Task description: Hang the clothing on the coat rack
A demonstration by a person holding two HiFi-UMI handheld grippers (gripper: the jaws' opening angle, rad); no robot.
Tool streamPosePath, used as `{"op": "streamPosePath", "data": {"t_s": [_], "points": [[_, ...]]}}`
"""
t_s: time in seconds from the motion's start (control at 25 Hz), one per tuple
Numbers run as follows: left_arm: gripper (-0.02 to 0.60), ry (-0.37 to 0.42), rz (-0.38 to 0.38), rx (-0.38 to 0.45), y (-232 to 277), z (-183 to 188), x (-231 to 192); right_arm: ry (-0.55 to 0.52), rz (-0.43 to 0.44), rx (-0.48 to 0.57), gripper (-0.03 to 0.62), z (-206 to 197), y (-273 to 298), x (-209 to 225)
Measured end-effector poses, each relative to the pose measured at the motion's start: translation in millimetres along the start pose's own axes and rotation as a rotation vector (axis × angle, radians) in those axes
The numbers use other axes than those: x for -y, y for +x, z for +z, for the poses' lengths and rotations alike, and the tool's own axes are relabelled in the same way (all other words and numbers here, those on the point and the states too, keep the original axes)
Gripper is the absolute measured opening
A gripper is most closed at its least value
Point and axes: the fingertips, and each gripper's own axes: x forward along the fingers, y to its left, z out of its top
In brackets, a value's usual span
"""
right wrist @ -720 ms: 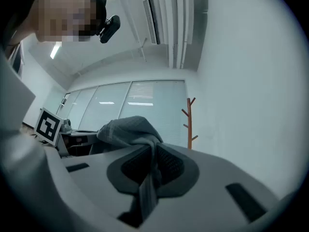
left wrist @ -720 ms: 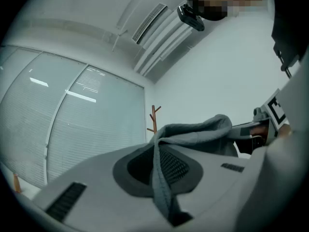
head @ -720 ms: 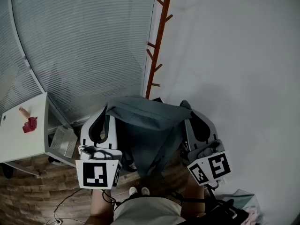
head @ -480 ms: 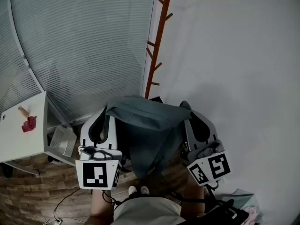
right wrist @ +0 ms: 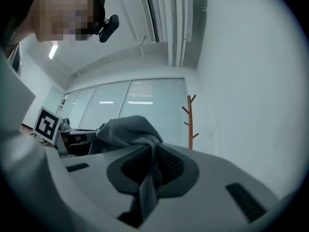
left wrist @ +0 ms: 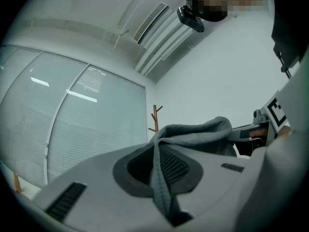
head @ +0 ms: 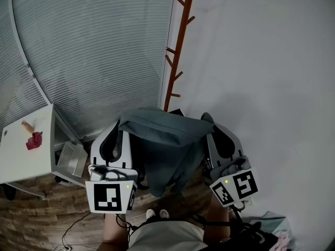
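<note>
A grey-green garment is stretched between my two grippers and sags down in the middle. My left gripper is shut on its left edge; in the left gripper view the cloth runs pinched between the jaws. My right gripper is shut on its right edge, where the fabric is clamped between the pads. The brown wooden coat rack stands ahead against the white wall, its pegs bare, also as a coat rack and coat rack beyond each gripper.
A white table with a small red thing stands at the left. Curved blinds fill the back left. A white wall is at the right. Cables lie on the wooden floor.
The view has shifted slightly, and the garment hangs a little lower in the middle. Both grippers keep their hold.
</note>
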Motion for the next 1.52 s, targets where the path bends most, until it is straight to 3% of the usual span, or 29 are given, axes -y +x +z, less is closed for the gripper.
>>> {"op": "streamPosePath", "data": {"t_s": [0.36, 0.68, 0.88, 1.0, 1.16, 1.4, 1.52], "points": [[0.029, -0.043, -0.020, 0.027, 17, -6, -5, -0.038, -0.037, 0.033, 0.040, 1, 14, 4], [0.029, -0.073, -0.009, 0.016, 70, -17, -5, -0.043, -0.036, 0.064, 0.040, 0, 53, 42], [0.029, -0.048, 0.004, 0.032, 81, -22, -7, -0.030, -0.021, 0.084, 0.040, -6, 64, 50], [0.029, -0.025, -0.006, 0.067, 111, -18, -8, -0.019, 0.006, 0.080, 0.040, -10, 88, 70], [0.029, -0.004, 0.049, 0.014, 175, -39, -17, 0.006, 0.066, 0.051, 0.040, -23, 147, 117], [0.029, -0.021, 0.099, 0.019, 173, -44, -21, -0.003, 0.118, 0.055, 0.040, -24, 153, 114], [0.029, -0.005, 0.136, 0.016, 199, -52, -22, -0.004, 0.156, 0.059, 0.040, -30, 177, 136]]}}
